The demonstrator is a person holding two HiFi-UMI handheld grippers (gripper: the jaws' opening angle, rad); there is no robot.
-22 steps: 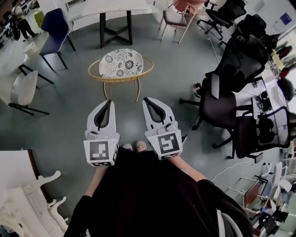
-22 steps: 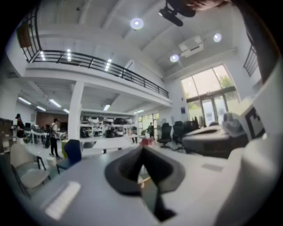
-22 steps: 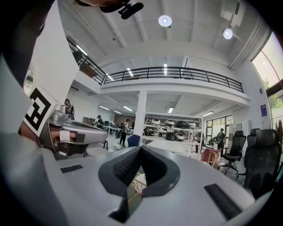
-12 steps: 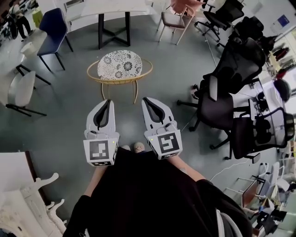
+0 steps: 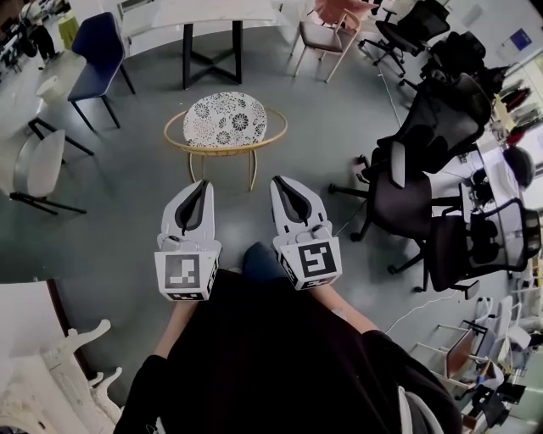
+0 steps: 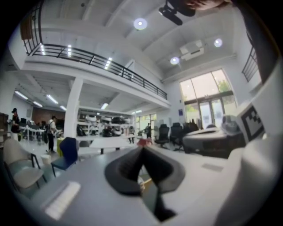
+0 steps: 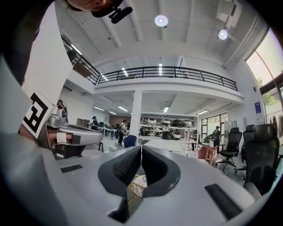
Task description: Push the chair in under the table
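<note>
The chair (image 5: 225,120) has a gold wire frame and a black-and-white patterned seat. It stands on the grey floor, out in front of the white-topped table (image 5: 209,12) with black legs. My left gripper (image 5: 203,186) and right gripper (image 5: 281,181) are held side by side, both shut and empty, a short way short of the chair's near rim. In the right gripper view the chair's wire frame (image 7: 139,183) shows below the closed right gripper (image 7: 141,149). The left gripper (image 6: 142,149) points toward the table (image 6: 104,141).
A blue chair (image 5: 97,51) and a white chair (image 5: 42,165) stand at the left, a pink chair (image 5: 327,34) beside the table, and black office chairs (image 5: 407,182) crowd the right. White ornate furniture (image 5: 42,364) sits at the lower left. People stand in the far background.
The person has stepped forward: a knee now covers the shoes seen before. Both grippers stay shut and have shifted slightly to the right, still short of the chair.
</note>
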